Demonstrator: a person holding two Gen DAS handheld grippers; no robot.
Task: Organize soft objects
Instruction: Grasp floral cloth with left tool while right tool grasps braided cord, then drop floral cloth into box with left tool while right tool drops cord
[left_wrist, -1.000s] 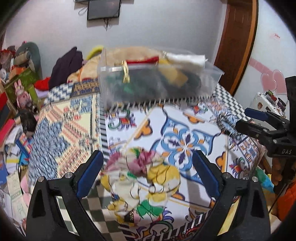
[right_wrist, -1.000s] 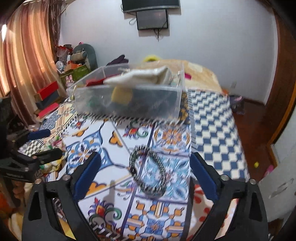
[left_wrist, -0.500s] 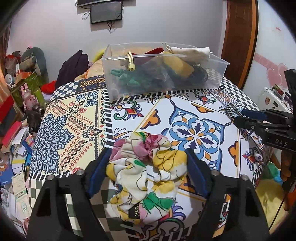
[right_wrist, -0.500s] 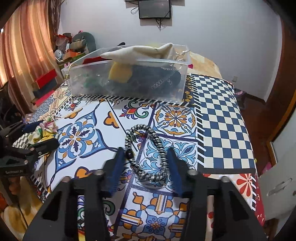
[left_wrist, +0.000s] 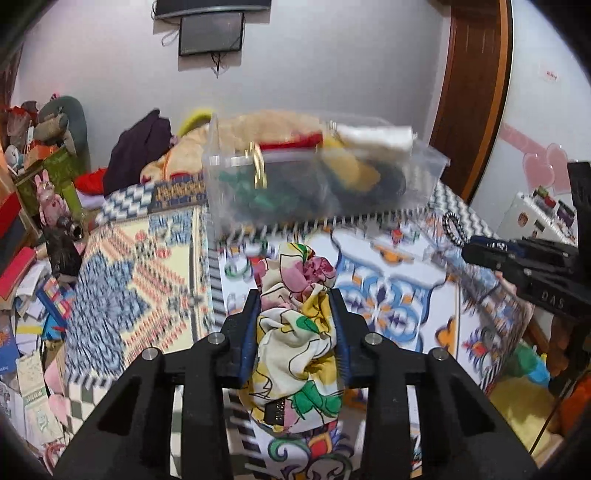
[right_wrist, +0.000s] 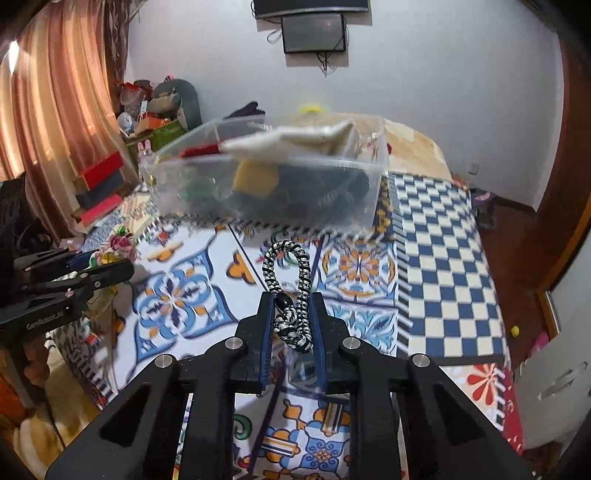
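Two hand-held grippers are working over a bed covered in a patterned cloth (right_wrist: 436, 258). The left gripper (left_wrist: 295, 325) is closing on a floral scrunchie (left_wrist: 295, 332), its blue pads pressing the bunched fabric from both sides. The right gripper (right_wrist: 291, 321) is closing on a braided black-and-white band (right_wrist: 291, 295), clamping its lower end while the loop is sticking out ahead of the pads. A clear bin (right_wrist: 266, 188), already holding soft items, is sitting further back on the bed, beyond both grippers. To do this step well, each grip probably needs to be settling firmly before lifting, since soft fabric compresses and may slip. Lifting straight up, then carrying over the bin's rim, should be keeping the dangling loop from snagging.
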